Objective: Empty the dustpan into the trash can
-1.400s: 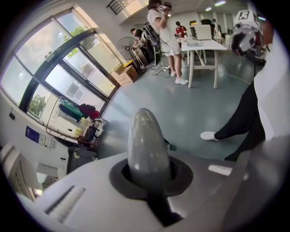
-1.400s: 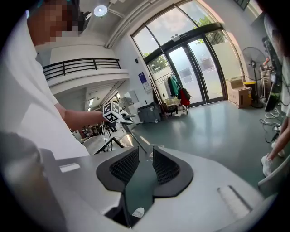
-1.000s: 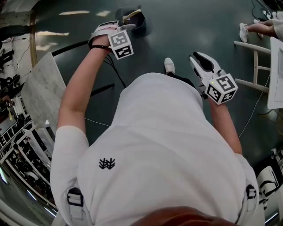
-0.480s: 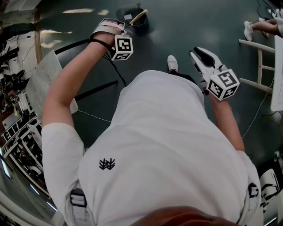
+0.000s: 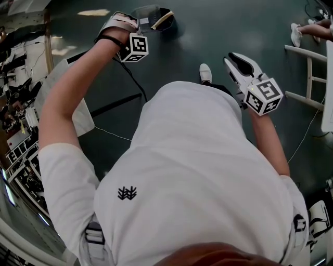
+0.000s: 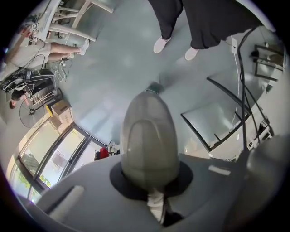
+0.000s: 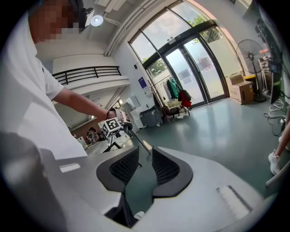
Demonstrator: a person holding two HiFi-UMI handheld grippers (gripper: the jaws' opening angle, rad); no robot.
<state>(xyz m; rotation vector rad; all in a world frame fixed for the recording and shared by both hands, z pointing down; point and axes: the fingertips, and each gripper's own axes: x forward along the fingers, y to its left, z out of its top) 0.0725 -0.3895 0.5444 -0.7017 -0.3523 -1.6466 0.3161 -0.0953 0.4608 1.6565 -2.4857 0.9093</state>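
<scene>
My left gripper (image 5: 136, 25) is raised at the far left, shut on the thin handle (image 5: 162, 20) of a dark dustpan (image 5: 148, 14) that hangs beyond it over the floor. From the left gripper view its jaws (image 6: 152, 90) look like one closed grey shell above the green floor. The right gripper view shows that left gripper (image 7: 114, 126) with the long handle (image 7: 138, 141) slanting down from it. My right gripper (image 5: 235, 58) is open and empty at the right, its ribbed pads (image 7: 165, 166) apart. I cannot pick out a trash can.
A white chair (image 5: 304, 70) and another person's feet (image 5: 304, 31) are at the far right. A marble slab (image 5: 57, 98) lies to the left, with cables on the floor. My own shoe (image 5: 205, 74) is ahead. A glass-topped frame (image 6: 222, 122) and boxes (image 6: 61, 113) show below.
My left arm has swung up and to the left, carrying the dustpan farther away. The right gripper has stayed about where it was, still open.
</scene>
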